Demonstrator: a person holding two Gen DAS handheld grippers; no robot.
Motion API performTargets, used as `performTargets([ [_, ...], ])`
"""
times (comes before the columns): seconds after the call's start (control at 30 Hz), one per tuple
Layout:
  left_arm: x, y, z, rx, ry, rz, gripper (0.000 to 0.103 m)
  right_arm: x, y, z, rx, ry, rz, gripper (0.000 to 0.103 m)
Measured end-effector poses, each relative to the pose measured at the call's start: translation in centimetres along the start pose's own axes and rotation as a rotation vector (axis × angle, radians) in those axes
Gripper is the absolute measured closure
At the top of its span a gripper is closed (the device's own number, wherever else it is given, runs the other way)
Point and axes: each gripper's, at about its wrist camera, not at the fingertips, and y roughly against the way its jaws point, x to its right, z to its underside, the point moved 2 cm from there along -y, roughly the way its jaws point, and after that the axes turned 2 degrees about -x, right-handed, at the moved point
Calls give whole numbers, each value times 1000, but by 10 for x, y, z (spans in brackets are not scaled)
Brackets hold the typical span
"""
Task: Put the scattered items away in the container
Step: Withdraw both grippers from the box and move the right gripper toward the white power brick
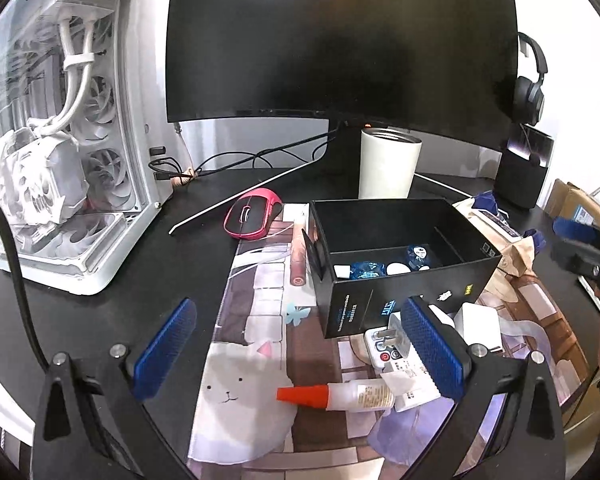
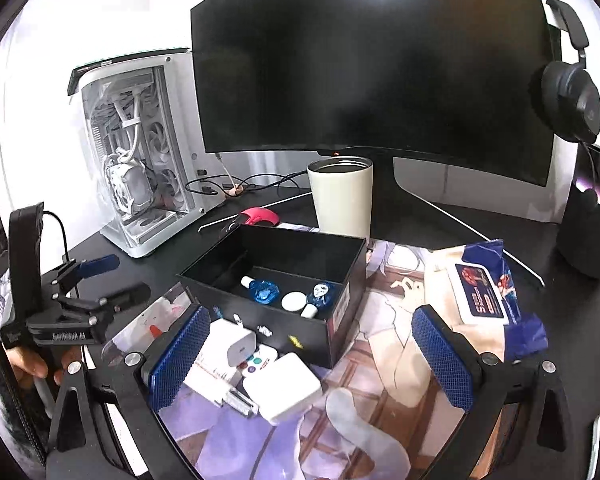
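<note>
Glue bottle (image 1: 342,396) lying between the spread, empty left gripper (image 1: 300,356) fingers, right gripper (image 2: 312,364) spread over a white charger (image 2: 286,388), black box (image 2: 276,280) just beyond, wipes pack (image 2: 484,292) at right, clear mat (image 2: 384,344) between.

A home computer desk.
A monitor (image 1: 340,40), a white PC (image 1: 72,140), headphones (image 2: 572,100), a mouse (image 1: 252,216) and a printed desk mat (image 2: 380,420).

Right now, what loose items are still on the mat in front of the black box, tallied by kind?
White plug-in charger with metal prongs: 1
White square flat box: 1
White remote with coloured buttons: 1
White glue bottle with orange cap: 1
Small white printed carton: 1
Total: 5
Both grippers, left and right, are open and empty.
</note>
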Motion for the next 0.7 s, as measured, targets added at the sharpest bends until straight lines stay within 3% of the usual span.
performTargets([
  [0.2, -2, -1, 3, -9, -19, -24, 0, 0, 1, 11, -31, 102, 95, 0],
  [0.7, -9, -9, 6, -38, 2, -6, 0, -13, -23, 37, -176, 211, -3, 0],
])
